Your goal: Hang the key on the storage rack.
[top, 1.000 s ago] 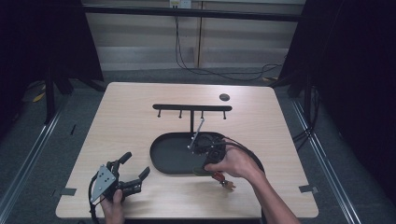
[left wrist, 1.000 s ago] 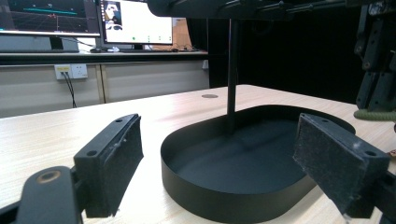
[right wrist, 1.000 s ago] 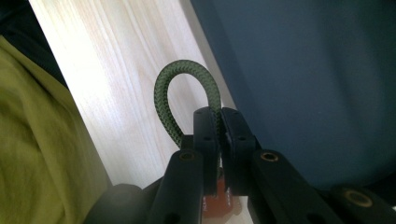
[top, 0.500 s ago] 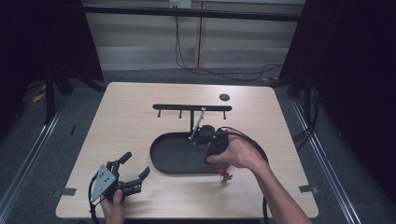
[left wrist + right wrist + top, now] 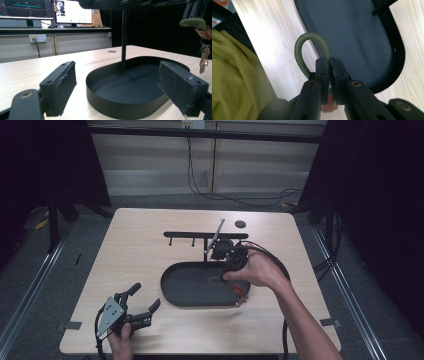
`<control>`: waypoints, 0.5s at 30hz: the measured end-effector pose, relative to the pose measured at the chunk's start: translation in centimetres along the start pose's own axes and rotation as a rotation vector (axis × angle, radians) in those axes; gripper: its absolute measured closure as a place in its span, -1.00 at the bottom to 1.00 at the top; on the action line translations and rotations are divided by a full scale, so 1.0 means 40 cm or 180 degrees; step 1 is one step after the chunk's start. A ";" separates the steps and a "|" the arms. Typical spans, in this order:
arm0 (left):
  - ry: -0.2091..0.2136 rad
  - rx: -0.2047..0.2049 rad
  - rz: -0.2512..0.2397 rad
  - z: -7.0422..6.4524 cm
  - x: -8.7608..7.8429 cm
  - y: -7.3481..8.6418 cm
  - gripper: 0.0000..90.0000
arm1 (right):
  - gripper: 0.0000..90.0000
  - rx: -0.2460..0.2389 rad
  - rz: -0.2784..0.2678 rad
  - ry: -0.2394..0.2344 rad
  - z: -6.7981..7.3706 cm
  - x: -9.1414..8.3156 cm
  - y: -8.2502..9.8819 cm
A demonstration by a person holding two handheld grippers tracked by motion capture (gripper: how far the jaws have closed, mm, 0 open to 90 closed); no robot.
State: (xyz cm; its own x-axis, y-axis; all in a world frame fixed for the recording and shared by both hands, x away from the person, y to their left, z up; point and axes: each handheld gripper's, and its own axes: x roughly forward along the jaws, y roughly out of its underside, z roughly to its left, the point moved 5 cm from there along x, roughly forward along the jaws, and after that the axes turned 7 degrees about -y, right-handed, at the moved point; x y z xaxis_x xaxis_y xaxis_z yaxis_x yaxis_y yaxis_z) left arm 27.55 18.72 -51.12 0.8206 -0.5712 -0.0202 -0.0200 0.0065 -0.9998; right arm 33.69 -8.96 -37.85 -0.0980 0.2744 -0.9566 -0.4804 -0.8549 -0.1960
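Note:
My right gripper [image 5: 226,278] hangs over the black oval tray [image 5: 175,290], its jaws shut on a green braided cord loop [image 5: 312,50] of a keychain. A reddish tag and small metal pieces [image 5: 241,295] dangle below it, seen in the left gripper view as dangling pieces [image 5: 203,57] under the green loop [image 5: 193,22]. Just behind the hand stands a black rack with hooks [image 5: 200,235] on a post [image 5: 123,37]. My left gripper [image 5: 146,296] rests at the table's near left corner, open and holding nothing, facing the tray [image 5: 130,110].
A small black disc [image 5: 240,224] lies on the table behind the rack. Black cable [image 5: 272,260] loops from the right gripper. A yellow-green garment [image 5: 232,75] lies beyond the table edge. Monitors [image 5: 72,11] stand on a far desk.
The right hand has carried the keychain up and away from the near tray rim toward the rack. The left gripper has stayed where it was.

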 end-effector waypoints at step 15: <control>0.0002 0.0001 0.0000 0.000 0.000 0.000 -0.66 | 0.91 0.0049 -0.0138 0.0072 -0.022 -0.082 -0.044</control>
State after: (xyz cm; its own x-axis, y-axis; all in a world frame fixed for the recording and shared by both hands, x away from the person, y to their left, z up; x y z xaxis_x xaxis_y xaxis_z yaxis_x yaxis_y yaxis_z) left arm 27.55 18.71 -51.11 0.8203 -0.5716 -0.0201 -0.0198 0.0068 -0.9998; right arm 35.63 -8.74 -34.56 -0.0572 0.3009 -0.9519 -0.4972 -0.8354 -0.2342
